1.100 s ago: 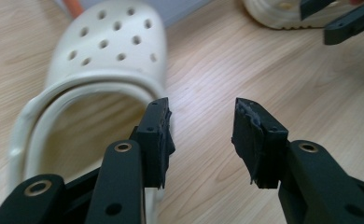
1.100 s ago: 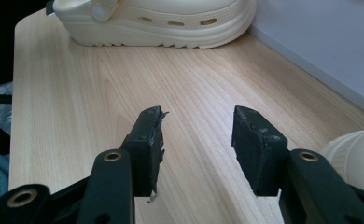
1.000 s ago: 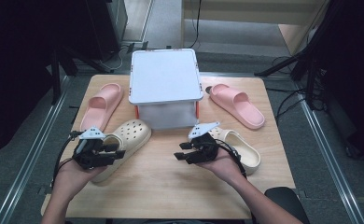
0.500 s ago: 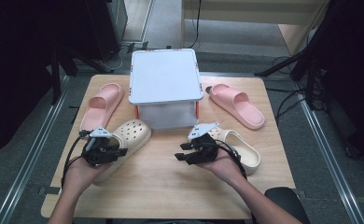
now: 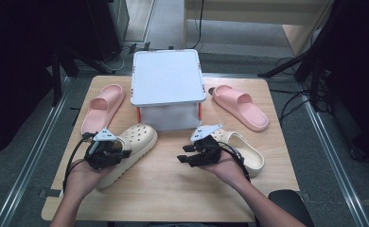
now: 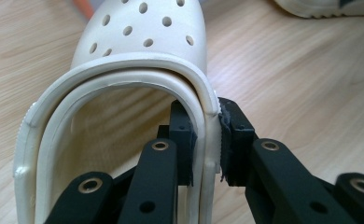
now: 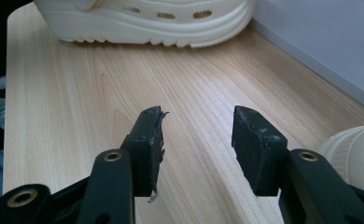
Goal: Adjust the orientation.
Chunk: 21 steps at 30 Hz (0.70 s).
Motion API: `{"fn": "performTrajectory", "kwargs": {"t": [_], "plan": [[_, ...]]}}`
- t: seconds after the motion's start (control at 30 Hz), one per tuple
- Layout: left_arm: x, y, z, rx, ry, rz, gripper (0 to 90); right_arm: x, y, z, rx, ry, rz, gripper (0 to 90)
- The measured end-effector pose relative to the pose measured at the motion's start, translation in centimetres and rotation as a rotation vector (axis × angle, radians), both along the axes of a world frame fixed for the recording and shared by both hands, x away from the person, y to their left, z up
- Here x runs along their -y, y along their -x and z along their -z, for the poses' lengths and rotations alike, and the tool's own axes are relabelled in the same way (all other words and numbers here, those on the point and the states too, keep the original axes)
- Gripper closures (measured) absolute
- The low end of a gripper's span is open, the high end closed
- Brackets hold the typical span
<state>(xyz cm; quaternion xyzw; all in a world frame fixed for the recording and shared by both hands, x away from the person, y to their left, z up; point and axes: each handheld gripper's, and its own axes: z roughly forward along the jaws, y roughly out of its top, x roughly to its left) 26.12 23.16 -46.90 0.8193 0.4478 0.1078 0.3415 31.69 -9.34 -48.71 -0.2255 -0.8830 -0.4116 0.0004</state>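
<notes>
**Left gripper clamps cream clog at table's near edge**

The left gripper [image 6: 207, 140], its jaws having just closed, pinches the side wall of a cream clog [image 6: 138, 60], one pad inside the shoe and one outside. The clog lies on the wooden table [image 5: 173, 184] at the near left, toe toward a white lidded box [image 5: 167, 78]. The right gripper [image 7: 196, 140] hovers with jaws apart and nothing between them, beside the second cream clog [image 5: 246, 153]. Two pink slippers flank the box.

Left hand-held gripper [image 6: 207, 140] closed (on clog [image 6: 143, 56]).
</notes>
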Motion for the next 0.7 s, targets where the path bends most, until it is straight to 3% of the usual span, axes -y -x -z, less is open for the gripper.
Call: {"fn": "performTrajectory", "kwargs": {"t": [0.27, 0.53, 0.7], "plan": [[2.8, 0.5, -0.3, 0.001, 0.017, 0.071, 77.4, 0.2, 0.2, -0.1, 0.001, -0.007, 0.009, 53.9], [4.8, 0.4, 0.3, -0.037, 0.010, 0.131, 76.0, 0.2, 0.5, 0.0, 0.000, -0.013, 0.011, 53.9], [4.4, 0.4, -0.2, -0.043, 0.045, 0.130, 63.2, 0.1, 0.6, 0.0, 0.010, -0.032, 0.026, 54.2]]}}
